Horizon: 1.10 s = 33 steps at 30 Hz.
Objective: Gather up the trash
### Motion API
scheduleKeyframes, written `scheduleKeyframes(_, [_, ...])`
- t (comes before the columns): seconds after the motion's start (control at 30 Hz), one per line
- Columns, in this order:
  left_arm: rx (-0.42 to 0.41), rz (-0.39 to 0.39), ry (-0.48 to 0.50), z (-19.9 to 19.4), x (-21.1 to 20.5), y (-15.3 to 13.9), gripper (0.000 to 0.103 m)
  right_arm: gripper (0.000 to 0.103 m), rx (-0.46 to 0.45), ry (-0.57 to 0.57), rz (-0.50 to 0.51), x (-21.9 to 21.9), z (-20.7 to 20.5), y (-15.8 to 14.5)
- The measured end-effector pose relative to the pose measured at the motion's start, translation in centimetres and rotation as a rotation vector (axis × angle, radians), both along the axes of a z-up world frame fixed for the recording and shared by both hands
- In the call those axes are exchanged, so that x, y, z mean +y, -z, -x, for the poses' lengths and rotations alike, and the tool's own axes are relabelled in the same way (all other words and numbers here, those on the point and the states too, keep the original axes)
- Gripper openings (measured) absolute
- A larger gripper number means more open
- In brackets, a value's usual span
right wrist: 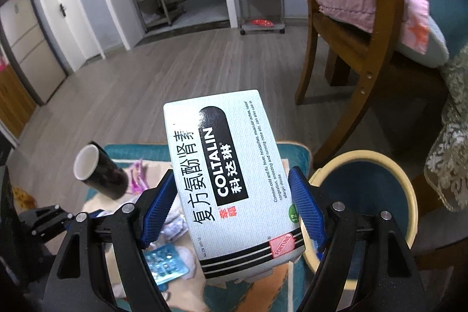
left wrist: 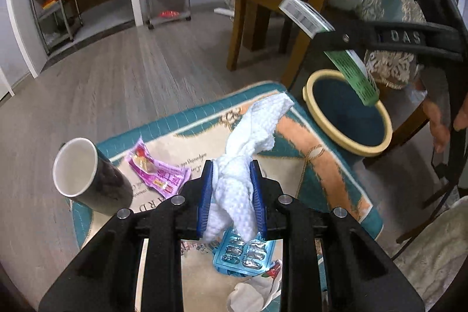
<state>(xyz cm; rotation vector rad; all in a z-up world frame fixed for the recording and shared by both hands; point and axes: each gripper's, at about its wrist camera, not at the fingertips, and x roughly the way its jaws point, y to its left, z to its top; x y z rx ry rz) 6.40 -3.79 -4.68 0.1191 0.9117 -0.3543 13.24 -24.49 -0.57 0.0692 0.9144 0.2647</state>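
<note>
Pinching white tissue, left gripper narrowly closed.

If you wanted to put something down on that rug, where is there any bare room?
The rug lies bare on its orange-and-teal side, between the held paper towel and the bin. A narrower strip runs along its far edge, past the pink wrapper. Crowded: the near end, with the blister pack and tissues, and the paper cup's corner.
</note>
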Motion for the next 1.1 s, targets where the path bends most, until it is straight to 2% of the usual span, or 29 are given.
scheduleKeyframes(0.13, [-0.043, 0.047, -0.008, 0.7, 0.7, -2.0, 0.024, 0.078, -0.018, 0.03, -0.034, -0.7, 1.3, -1.1])
scheduleKeyframes(0.23, [-0.05, 0.144, -0.01, 0.9, 1.7, -3.5, 0.024, 0.078, -0.022, 0.041, -0.052, -0.7, 1.7, -1.4])
scheduleKeyframes(0.53, [-0.068, 0.197, -0.02, 1.0, 3.4, -4.9, 0.024, 0.078, -0.029, 0.055, -0.055, -1.0, 2.3, -1.9])
scheduleKeyframes(0.6, [-0.032, 0.216, -0.005, 0.8, 3.5, -4.6, 0.024, 0.078, -0.032, 0.059, -0.056, -1.2, 2.4, -1.8])
scheduleKeyframes(0.7, [0.044, 0.167, -0.024, -0.1, 3.4, -2.5, 0.025, 0.078, -0.006, 0.061, -0.087, -1.4, 2.5, -1.4])
scheduleKeyframes(0.87, [0.108, 0.085, -0.029, -1.0, 3.3, 0.1, 0.025, 0.078, -0.013, 0.07, -0.113, -1.7, 3.0, -1.4])
scheduleKeyframes(0.97, [0.176, -0.009, -0.005, -1.6, 2.4, 2.9, 0.025, 0.078, -0.023, 0.062, -0.13, -1.5, 3.0, -1.5])
scheduleKeyframes(1.03, [0.227, -0.068, 0.031, -1.6, 1.5, 5.1, 0.025, 0.078, -0.04, 0.063, -0.106, -1.5, 2.9, -1.3])
scheduleKeyframes(1.1, [0.274, -0.095, 0.078, -1.3, 0.5, 6.5, 0.025, 0.078, -0.021, 0.059, -0.105, -1.4, 2.5, -0.7])
